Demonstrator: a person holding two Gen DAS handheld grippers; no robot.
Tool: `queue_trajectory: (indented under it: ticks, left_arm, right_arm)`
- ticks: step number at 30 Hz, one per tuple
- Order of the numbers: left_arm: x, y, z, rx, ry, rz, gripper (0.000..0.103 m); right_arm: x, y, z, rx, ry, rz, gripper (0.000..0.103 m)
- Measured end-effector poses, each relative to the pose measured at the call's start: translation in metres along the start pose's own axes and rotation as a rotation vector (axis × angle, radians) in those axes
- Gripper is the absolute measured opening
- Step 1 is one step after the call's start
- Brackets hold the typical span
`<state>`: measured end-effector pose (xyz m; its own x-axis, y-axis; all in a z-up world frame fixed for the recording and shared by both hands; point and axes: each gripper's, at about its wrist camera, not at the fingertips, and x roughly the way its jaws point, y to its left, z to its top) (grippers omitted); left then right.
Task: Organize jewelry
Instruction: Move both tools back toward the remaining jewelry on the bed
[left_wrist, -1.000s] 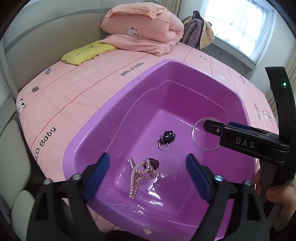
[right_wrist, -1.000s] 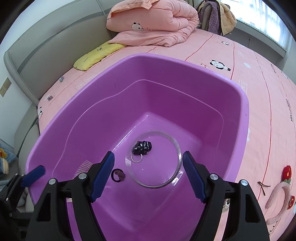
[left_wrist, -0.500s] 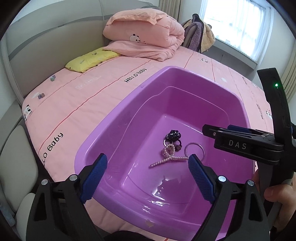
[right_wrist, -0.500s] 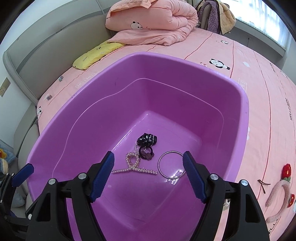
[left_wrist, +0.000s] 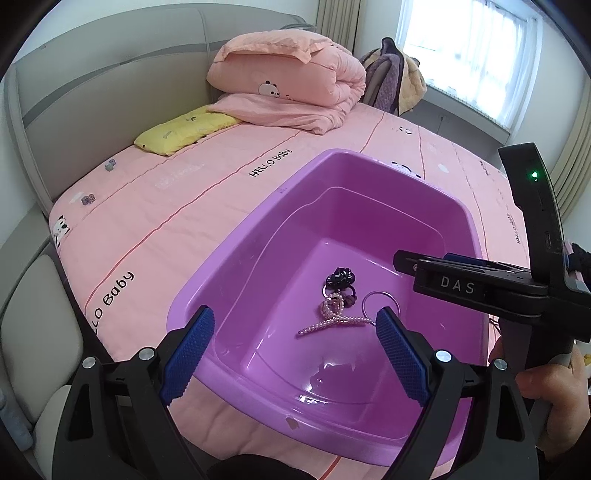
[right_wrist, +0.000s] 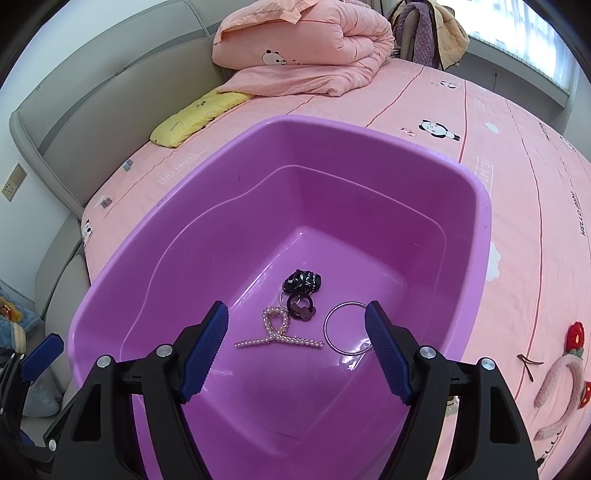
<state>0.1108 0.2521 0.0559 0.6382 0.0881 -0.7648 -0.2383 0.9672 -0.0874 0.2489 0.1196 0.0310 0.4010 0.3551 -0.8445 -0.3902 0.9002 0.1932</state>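
A purple plastic tub (left_wrist: 258, 236) (right_wrist: 177, 206) sits on the pink bed. On its floor lie a pearl hair clip (left_wrist: 334, 317) (right_wrist: 279, 334), a black charm on a ring (left_wrist: 339, 277) (right_wrist: 302, 281), a dark hair tie (left_wrist: 349, 298) (right_wrist: 301, 308) and a clear bangle (left_wrist: 380, 302) (right_wrist: 345, 328). My left gripper (left_wrist: 291, 354) is open and empty above the tub's near rim. My right gripper (right_wrist: 295, 350) is open and empty above the tub; its body also shows at the right of the left wrist view (left_wrist: 480, 288).
A pink headband with red flowers (right_wrist: 561, 398) and a small brown clip (right_wrist: 528, 363) lie on the bed right of the tub. A folded pink quilt (left_wrist: 288, 77) and a yellow pillow (left_wrist: 184, 131) are at the headboard. Chair with clothes (left_wrist: 391, 81) by the window.
Both grippers have pulled back and up from the tub. The bangle left the right gripper and now lies on the tub floor. The pearl clip now lies flat beside the charm.
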Motion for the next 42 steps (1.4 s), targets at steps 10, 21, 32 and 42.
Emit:
queue_trajectory:
  ticks: [10,21,32,42]
  left_arm:
    - [-0.027,-0.008,-0.005,0.014,-0.024,-0.007,0.087]
    - [-0.058,-0.040,-0.016,0.063,-0.046,-0.051,0.087]
    - [-0.085,-0.083,-0.036,0.135,-0.053,-0.124,0.088]
    - [-0.080,-0.127,-0.067,0.206,-0.001,-0.199,0.090]
  right_arm:
    - [-0.029,-0.004,-0.015,0.016,-0.040,0.012,0.073]
    - [-0.086,-0.031,-0.061,0.043,-0.113,-0.023,0.073]
    - [-0.145,-0.071,-0.139,0.076,-0.177,-0.133,0.073]
    - [-0.185,-0.128,-0.235,0.172,-0.188,-0.230,0.073]
